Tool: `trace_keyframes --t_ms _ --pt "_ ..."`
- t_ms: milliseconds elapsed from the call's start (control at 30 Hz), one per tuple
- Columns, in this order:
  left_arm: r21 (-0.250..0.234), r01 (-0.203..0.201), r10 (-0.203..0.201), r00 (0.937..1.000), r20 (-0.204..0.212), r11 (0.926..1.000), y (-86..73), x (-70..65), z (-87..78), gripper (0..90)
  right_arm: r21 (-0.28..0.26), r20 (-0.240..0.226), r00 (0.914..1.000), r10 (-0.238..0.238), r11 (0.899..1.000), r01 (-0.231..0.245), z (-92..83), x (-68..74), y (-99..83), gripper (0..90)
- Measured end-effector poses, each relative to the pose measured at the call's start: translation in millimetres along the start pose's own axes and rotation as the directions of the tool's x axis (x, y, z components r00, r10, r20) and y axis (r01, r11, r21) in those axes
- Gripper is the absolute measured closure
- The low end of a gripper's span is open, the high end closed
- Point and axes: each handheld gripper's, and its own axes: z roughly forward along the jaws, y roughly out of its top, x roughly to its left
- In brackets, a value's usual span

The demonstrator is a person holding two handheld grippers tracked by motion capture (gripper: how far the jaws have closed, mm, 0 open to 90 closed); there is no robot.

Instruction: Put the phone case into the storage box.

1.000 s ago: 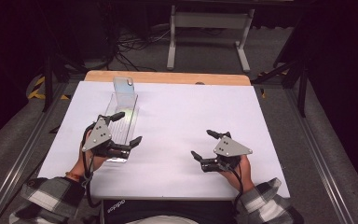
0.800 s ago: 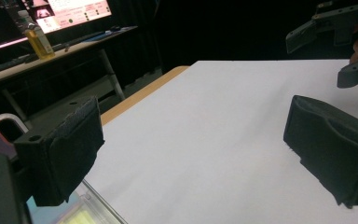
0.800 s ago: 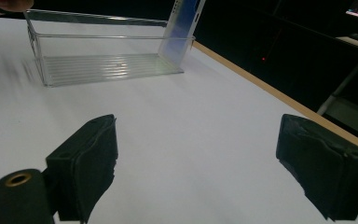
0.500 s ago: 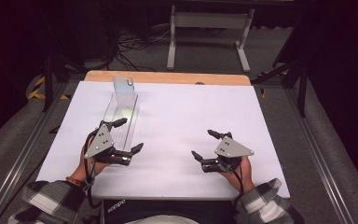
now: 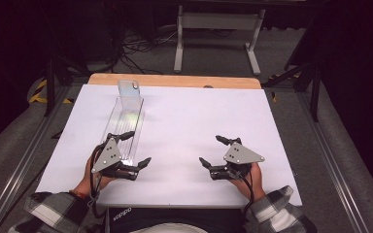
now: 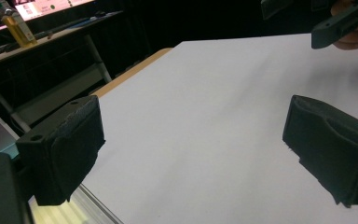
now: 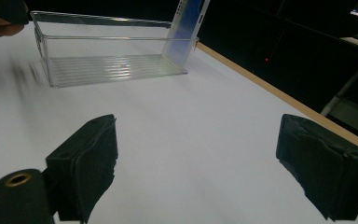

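The left gripper (image 5: 131, 148) hung low over the white worktop (image 5: 184, 121) with its fingers (image 6: 63, 149) spread wide and nothing between them. In the high view one finger lay against the near end of the clear plastic tray (image 5: 125, 124), while the other pointed out over bare worktop just beside the tray's near corner. In the left gripper view a sliver of the tray's ribbed floor showed below the left-hand finger, and only plain white surface lay between the two pads.

The tray was long and narrow, running away from the left fingers toward the far wooden edge of the worktop. A flat bluish card (image 5: 128, 90) stood upright in its far end, leaning slightly, with small holes near its top.

The right gripper (image 5: 218, 151) was held well apart from the tray, on the other side of the worktop, its fingers (image 7: 86, 163) also spread wide and empty over bare white surface. In the right gripper view the tray (image 7: 112, 60) lay ahead and to the left of those fingers, the card (image 7: 186, 28) at its right end.
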Motion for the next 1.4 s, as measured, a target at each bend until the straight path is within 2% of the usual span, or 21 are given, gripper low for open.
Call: trace_keyframes --t_ms 400,667,1200,1233,1400 --pt "0.009 0.029 -0.029 0.9995 -0.012 0.9995 -10.4 -4.7 -4.5 6.4 0.004 -0.008 1.0000 0.000 1.000 0.000 0.7 0.9 -0.4 12.9" --pt "0.012 0.073 -0.073 0.9973 -0.001 0.9972 -16.5 -1.0 -6.6 6.0 0.009 -0.017 0.9999 0.000 1.000 0.001 1.3 1.0 -1.5 12.7" --pt "0.028 0.092 -0.092 0.9957 0.005 0.9953 -22.0 5.5 -5.8 5.7 0.024 -0.031 0.9993 -0.018 1.000 0.019 3.6 3.2 -2.5 12.1" --pt "0.022 0.109 -0.109 0.9940 0.007 0.9938 -22.6 5.5 -5.3 5.6 0.026 -0.034 0.9992 -0.020 0.999 0.021 3.5 3.3 -2.4 12.1" --pt "0.026 0.103 -0.103 0.9947 0.001 0.9944 -22.7 5.7 -5.7 5.5 0.022 -0.038 0.9991 -0.020 1.000 0.021 3.2 3.7 -2.2 12.0"
